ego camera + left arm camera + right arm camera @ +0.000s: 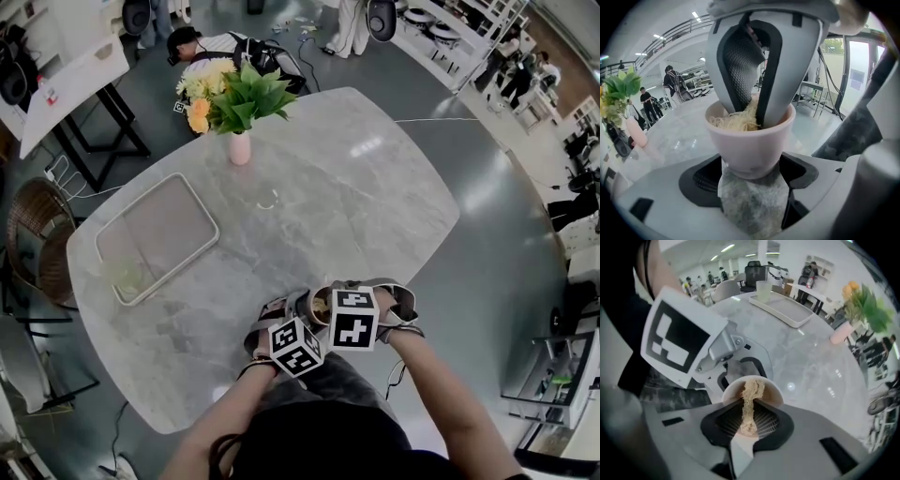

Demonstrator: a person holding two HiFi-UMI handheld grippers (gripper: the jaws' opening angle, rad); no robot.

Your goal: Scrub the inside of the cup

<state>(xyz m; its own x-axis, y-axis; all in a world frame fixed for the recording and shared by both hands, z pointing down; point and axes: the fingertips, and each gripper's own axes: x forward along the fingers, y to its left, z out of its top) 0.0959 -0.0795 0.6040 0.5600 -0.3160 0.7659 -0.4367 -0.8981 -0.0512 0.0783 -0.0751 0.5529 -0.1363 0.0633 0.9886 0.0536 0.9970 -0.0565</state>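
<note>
A pale pink cup [750,145] is held by its base in my left gripper [751,177], whose jaws are shut on it. My right gripper [750,65] comes down from above with its jaws inside the cup's mouth, shut on a straw-coloured scrubber [738,121]. In the right gripper view the scrubber [749,404] hangs from my right gripper [749,422] into the cup [774,393]. In the head view the left gripper [295,345] and right gripper [354,319] are pressed together over the table's near edge, and the cup is hidden between them.
The grey marble table [328,187] carries a cream tray [157,234] at the left with a clear cup [127,274] on it, and a pink vase of flowers [239,145] at the back. A wicker chair [37,239] stands off the left edge.
</note>
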